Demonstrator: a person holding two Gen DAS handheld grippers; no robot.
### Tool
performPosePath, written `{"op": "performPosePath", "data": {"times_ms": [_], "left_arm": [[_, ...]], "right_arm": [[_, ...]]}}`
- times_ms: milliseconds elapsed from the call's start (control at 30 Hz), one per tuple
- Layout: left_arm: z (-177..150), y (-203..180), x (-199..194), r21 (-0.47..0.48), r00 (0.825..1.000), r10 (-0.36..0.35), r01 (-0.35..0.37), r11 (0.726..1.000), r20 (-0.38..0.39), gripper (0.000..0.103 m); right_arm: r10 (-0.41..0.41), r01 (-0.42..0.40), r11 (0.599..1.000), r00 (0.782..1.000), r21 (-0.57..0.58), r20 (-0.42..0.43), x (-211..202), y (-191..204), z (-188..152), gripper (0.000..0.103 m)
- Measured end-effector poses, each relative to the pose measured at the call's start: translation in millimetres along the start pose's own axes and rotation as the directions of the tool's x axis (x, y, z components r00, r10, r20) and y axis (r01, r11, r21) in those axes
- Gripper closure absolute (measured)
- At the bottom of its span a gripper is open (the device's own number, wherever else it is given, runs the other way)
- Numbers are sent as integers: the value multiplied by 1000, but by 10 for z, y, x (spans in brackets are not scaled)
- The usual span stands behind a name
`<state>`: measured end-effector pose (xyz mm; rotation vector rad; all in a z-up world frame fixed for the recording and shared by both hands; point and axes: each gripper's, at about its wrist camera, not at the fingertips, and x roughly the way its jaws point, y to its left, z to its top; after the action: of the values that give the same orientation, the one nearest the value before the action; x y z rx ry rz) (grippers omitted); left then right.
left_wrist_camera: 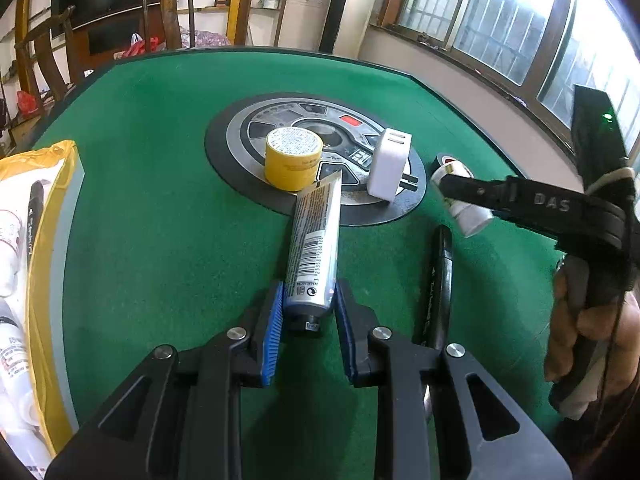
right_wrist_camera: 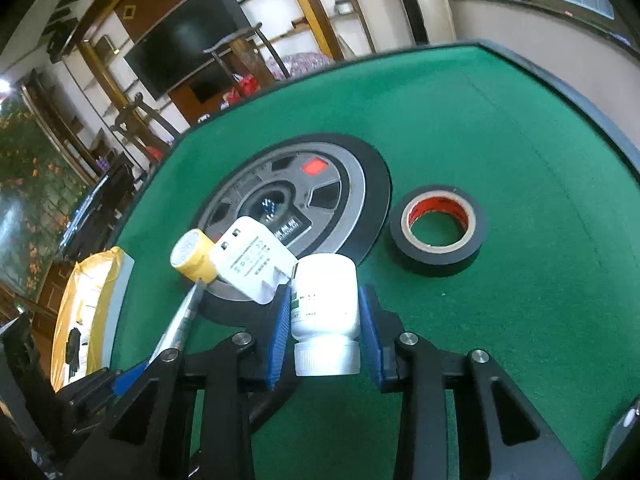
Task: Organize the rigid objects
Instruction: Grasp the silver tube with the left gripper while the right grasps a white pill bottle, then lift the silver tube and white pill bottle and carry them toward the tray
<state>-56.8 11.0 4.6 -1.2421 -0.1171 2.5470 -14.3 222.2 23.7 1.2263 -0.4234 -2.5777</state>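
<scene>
A: Green matt felt tabletop (left_wrist_camera: 160, 200), silver glossy metallic-looking tube (left_wrist_camera: 314, 240).
B: White smooth plastic bottle (right_wrist_camera: 324, 300), glossy black tape roll (right_wrist_camera: 438, 236), tool pads (left_wrist_camera: 272, 340) ribbed blue rubber-like.

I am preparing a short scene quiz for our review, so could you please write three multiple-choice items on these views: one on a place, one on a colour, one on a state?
1. Where does the yellow tin stand?
A. On the round centre panel
B. In the yellow bag
C. On the black tape roll

2. What colour is the table surface?
A. Blue
B. Green
C. Grey

3. What lies between the left claw pads?
A. The white charger
B. Nothing
C. The silver tube

Answers: 1 A, the tin sits on the round panel beside the white charger. 2 B, green felt covers it. 3 C, the blue pads grip the tube's cap end.
</scene>
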Motion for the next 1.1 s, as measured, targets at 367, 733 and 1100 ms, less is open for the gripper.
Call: {"op": "performPosePath", "data": {"times_ms": [367, 733, 1100], "left_arm": [[53, 71, -150, -26, 996, -9, 11, 1000, 85, 81], [47, 50, -158, -22, 994, 12, -9, 1000, 110, 81], [65, 58, -245, -32, 986, 18, -12, 999, 167, 81]], "right_arm": [[104, -105, 995, 992, 2, 73, -158, 203, 39, 73], [119, -117, 992, 990, -43, 72, -76, 460, -11, 73], [139, -134, 989, 988, -66, 74, -80, 532, -39, 73]]}}
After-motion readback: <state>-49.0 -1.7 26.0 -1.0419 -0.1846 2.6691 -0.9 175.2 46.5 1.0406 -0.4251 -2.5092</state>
